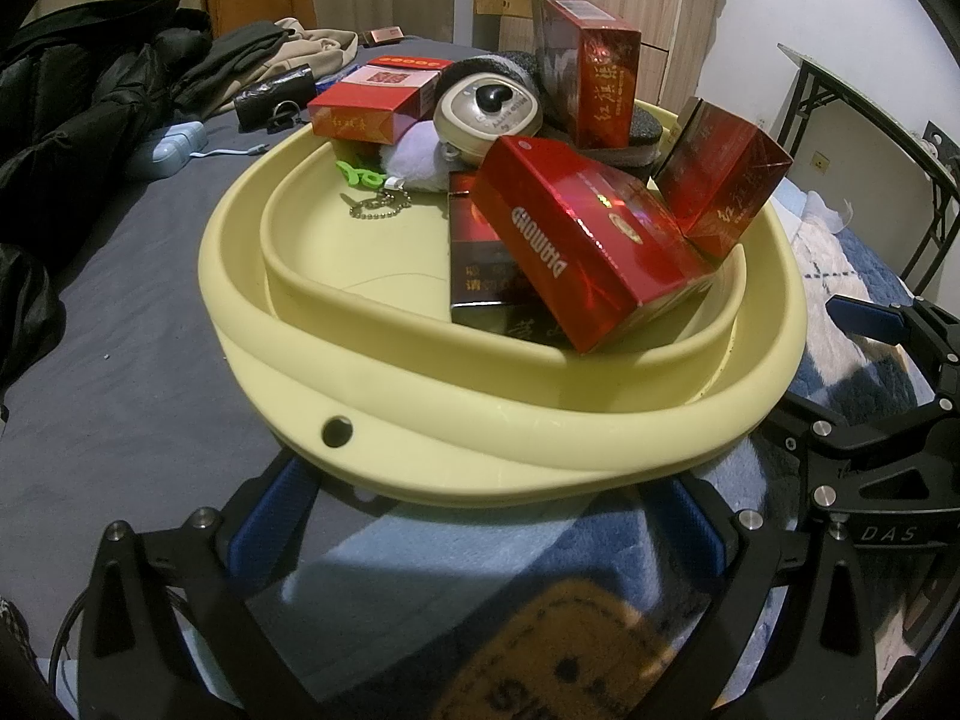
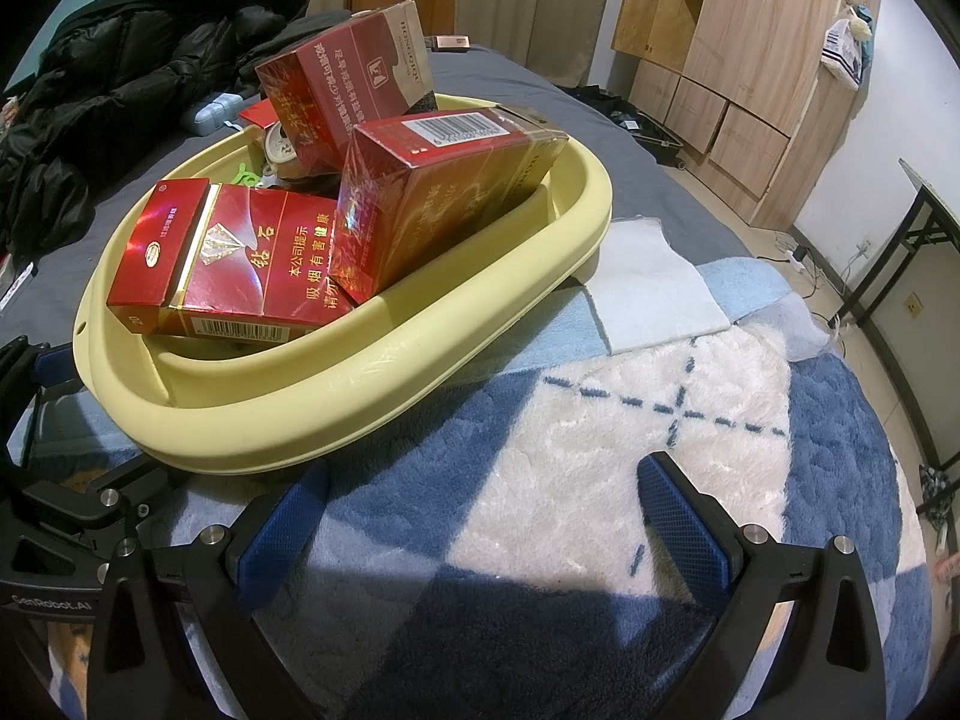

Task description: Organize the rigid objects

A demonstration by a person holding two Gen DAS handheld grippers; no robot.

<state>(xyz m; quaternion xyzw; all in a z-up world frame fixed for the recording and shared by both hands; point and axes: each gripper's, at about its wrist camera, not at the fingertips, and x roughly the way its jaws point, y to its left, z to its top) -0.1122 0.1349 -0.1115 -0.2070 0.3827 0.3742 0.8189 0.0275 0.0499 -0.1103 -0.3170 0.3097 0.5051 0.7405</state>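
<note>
A pale yellow basin [image 1: 384, 360] [image 2: 360, 396] rests on the bed. Several red cigarette boxes are piled inside: a Diamond box [image 1: 588, 240] [image 2: 228, 258], a tilted box [image 1: 720, 174] [image 2: 444, 192] at the right rim, an upright box [image 1: 588, 60] [image 2: 348, 90] and a flat one [image 1: 372, 102] at the back. A round beige device [image 1: 486, 108], a lilac plush [image 1: 414, 156] and a green keychain [image 1: 360, 174] lie among them. My left gripper [image 1: 480, 510] is open, its tips under the basin's near rim. My right gripper [image 2: 480, 498] is open over the blanket, just right of the basin.
A blue-and-white plush blanket [image 2: 600, 420] covers the near bed. Black jackets [image 1: 78, 120], a black pouch [image 1: 276, 96] and a light blue case [image 1: 177, 144] lie at the left. A wooden wardrobe [image 2: 750, 60] and a folding table [image 2: 936, 204] stand to the right.
</note>
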